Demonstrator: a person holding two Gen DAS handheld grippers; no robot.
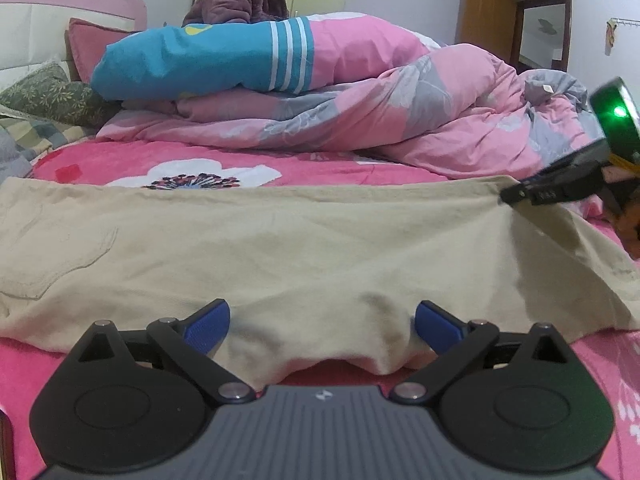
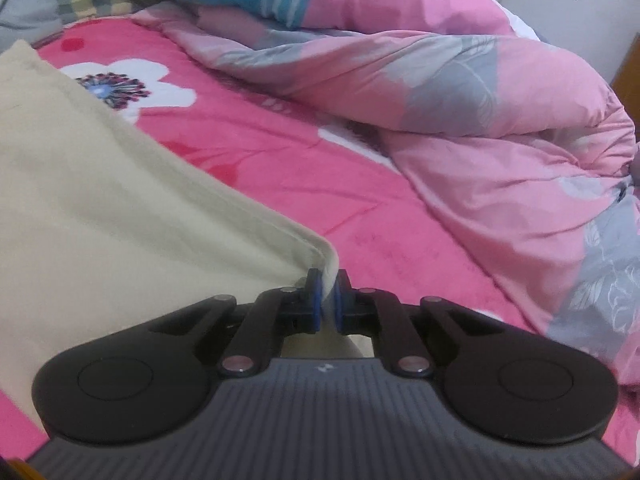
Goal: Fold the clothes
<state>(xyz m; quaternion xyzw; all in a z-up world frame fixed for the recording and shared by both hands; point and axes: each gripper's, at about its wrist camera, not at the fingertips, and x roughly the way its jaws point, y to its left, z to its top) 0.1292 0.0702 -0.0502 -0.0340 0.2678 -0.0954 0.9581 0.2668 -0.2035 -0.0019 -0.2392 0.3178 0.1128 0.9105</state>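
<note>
A bed is covered by a pink floral sheet [image 1: 304, 156], with a pink and grey quilt [image 2: 460, 92] heaped at the far side. No legible writing is seen. Beige trousers [image 1: 280, 240] are spread near. The left gripper [image 1: 322, 326] is spread around their near hem. The right gripper [image 2: 327, 306] is pinched on their right corner.

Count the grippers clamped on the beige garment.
1. The right gripper pinches a corner of the beige garment. The left gripper stands open around its near edge, not clamped.
</note>
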